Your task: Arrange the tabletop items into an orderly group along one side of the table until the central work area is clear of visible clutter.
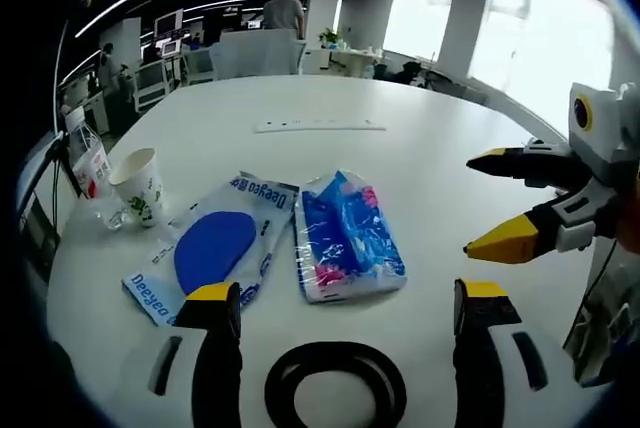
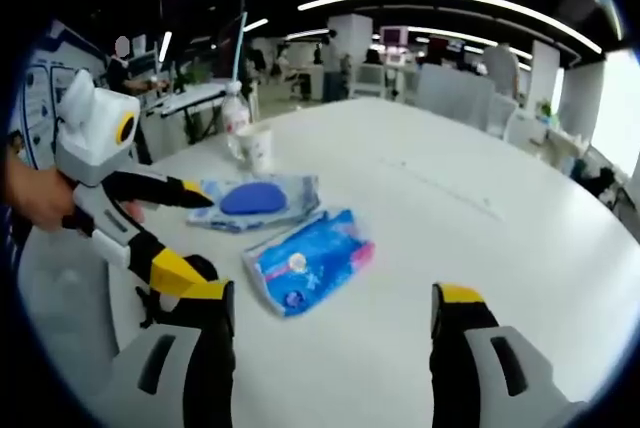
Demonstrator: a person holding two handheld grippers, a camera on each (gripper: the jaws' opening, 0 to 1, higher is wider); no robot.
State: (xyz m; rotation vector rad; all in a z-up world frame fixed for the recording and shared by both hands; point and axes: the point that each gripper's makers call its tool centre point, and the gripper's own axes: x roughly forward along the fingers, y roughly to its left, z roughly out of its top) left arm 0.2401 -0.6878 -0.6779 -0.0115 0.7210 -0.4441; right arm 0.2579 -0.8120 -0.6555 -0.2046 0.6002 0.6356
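While your left gripper [image 1: 345,305] and right gripper [image 2: 332,306] hover, fingers apart | "Deeyeo" pack [image 1: 215,243] beside blue tissue pack [image 1: 345,236] on worktop [image 1: 330,148]

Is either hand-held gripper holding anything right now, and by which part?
Nothing is held. The left hand-held gripper and right hand-held gripper are both open and empty above the table.

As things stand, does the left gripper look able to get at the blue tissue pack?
Probably yes. The left gripper has its jaws spread, and the blue tissue pack lies just ahead on bare table. The black ring sits nearer, below the jaws, not between.
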